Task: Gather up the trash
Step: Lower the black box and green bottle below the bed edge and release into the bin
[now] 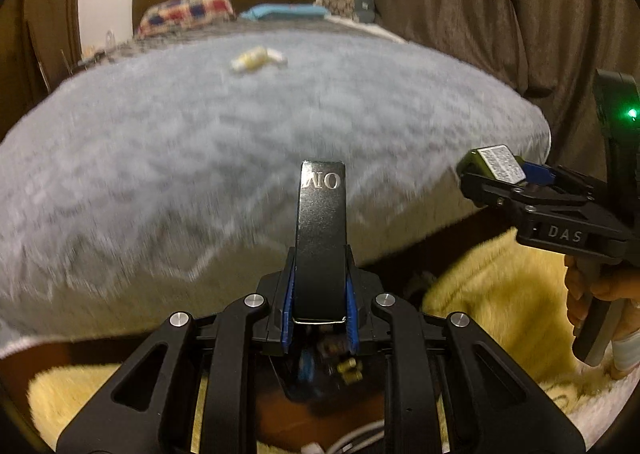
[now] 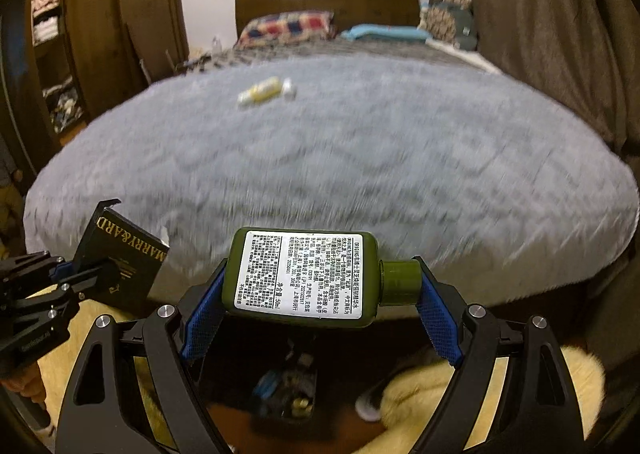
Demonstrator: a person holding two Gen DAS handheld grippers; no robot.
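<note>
1. Gripping a slim black box (image 1: 321,238), the left gripper (image 1: 320,294) is clamped tight on it, box sticking up over the bed (image 1: 200,158) edge.
2. Right gripper (image 2: 320,294) squeezes a green bottle (image 2: 304,276) sideways, pads on base and cap.
3. Yellow tube (image 2: 264,91) lies mid-bed, pretty blurry.
4. Yellow rug (image 1: 500,294) below.

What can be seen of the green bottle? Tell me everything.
The green bottle is squat, olive, plastic-looking, with a matching round cap on its right end and a white label of dense black print facing up. It lies sideways, level, clamped end to end between the right gripper's blue-padded fingers, held in the air before the grey bed.
</note>
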